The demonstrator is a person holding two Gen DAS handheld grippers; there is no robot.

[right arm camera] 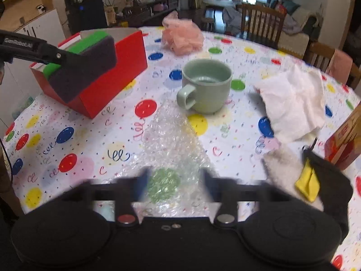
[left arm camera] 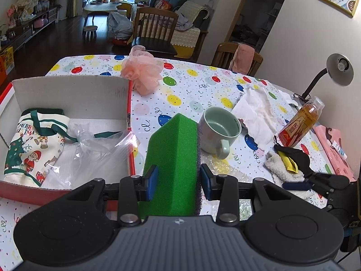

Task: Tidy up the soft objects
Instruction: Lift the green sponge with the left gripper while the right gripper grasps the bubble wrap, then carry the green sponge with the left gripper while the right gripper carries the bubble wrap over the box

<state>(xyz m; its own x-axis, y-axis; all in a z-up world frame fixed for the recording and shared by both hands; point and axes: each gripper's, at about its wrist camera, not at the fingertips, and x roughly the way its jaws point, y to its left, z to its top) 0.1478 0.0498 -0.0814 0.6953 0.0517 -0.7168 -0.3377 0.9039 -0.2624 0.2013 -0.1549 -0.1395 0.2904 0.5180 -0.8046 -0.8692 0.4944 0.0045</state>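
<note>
left gripper (left arm camera: 178, 180) pinches green sponge (left arm camera: 173, 158); right gripper (right arm camera: 174, 185) spread; cloth bag (left arm camera: 33, 144) reads "merry christmas".

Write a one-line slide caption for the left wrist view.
Left gripper clamps a green foam sponge beside the red cardboard box, a pale green ceramic mug just beyond.

Both grippers are chunky black plastic: left gripper (left arm camera: 178, 179) has blue pads (left arm camera: 151, 181), silver screws, ribbed grey top; right gripper (right arm camera: 174, 186) looks blurry.
</note>
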